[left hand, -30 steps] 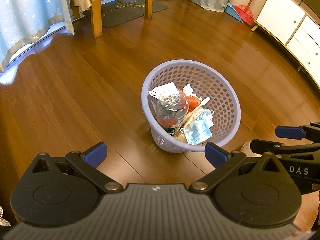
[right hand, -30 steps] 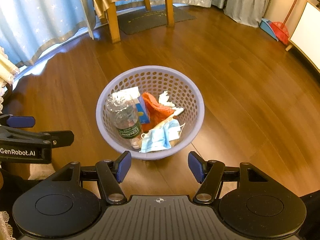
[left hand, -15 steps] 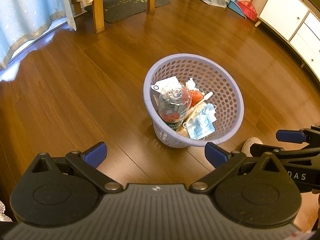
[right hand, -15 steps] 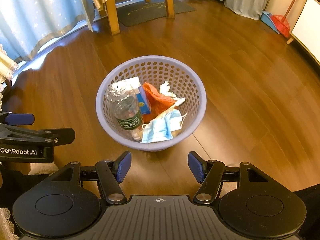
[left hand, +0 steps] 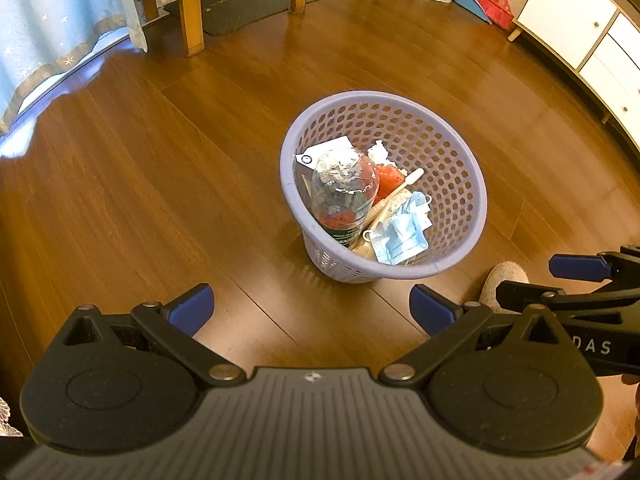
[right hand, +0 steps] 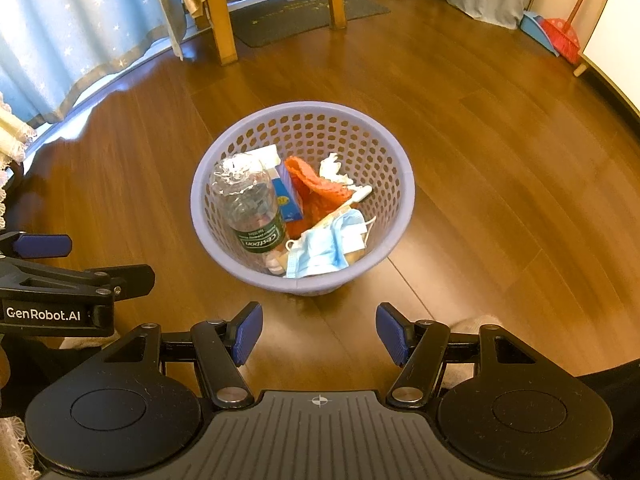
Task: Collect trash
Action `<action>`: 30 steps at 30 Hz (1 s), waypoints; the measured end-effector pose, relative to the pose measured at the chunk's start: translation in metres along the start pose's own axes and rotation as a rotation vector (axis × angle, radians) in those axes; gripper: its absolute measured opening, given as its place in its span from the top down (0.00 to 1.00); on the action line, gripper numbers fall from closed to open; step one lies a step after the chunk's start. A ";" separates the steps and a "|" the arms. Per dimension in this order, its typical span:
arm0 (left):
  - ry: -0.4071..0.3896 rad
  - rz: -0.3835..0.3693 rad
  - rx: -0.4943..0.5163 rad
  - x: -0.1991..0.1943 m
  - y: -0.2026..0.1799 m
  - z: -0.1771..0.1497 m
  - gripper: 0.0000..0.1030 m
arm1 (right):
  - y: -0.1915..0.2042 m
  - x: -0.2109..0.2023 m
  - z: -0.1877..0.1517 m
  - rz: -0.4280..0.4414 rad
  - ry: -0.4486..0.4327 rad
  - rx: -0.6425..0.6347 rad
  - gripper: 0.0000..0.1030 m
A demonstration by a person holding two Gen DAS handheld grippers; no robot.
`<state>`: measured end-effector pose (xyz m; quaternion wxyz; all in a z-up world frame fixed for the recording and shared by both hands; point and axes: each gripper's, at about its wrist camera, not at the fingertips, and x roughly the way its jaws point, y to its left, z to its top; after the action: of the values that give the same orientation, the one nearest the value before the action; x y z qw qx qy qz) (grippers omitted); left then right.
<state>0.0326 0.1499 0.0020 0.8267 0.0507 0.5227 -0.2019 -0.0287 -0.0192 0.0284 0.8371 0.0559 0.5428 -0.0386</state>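
Note:
A lilac perforated basket [left hand: 460,168] [right hand: 384,152] stands on the wooden floor. Inside lie a clear plastic bottle [left hand: 344,192] [right hand: 248,204], a blue face mask [left hand: 400,232] [right hand: 324,244], an orange net [right hand: 316,188], a blue carton [right hand: 288,196], crumpled white tissue [right hand: 334,168] and a white stick [left hand: 400,192]. My left gripper [left hand: 311,310] is open and empty, hovering short of the basket. My right gripper [right hand: 319,334] is open and empty too, also on the near side of the basket. Each gripper shows at the edge of the other's view.
Wooden chair legs [right hand: 220,24] and a dark mat [right hand: 304,16] stand at the back by blue curtains [right hand: 72,40]. A white cabinet [left hand: 580,28] lines the right side. A red broom and dustpan [left hand: 492,0] lean near it. A person's socked foot [left hand: 504,280] rests right of the basket.
Both grippers have drawn back and risen a little, so the basket sits farther away in both views. Both stay open and empty.

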 end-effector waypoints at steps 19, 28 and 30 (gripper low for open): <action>0.018 0.008 0.001 0.003 0.000 -0.001 0.01 | 0.002 -0.004 0.001 0.003 -0.023 0.014 0.14; 0.018 0.009 -0.001 0.002 0.001 -0.001 0.01 | 0.002 -0.004 0.001 0.002 -0.025 0.014 0.14; 0.019 0.009 -0.001 0.002 0.001 -0.002 0.01 | 0.002 -0.004 0.001 0.003 -0.025 0.015 0.14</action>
<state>0.0322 0.1505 -0.0007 0.8228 0.0546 0.5302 -0.1973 -0.0292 -0.0176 0.0327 0.8433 0.0626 0.5320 -0.0423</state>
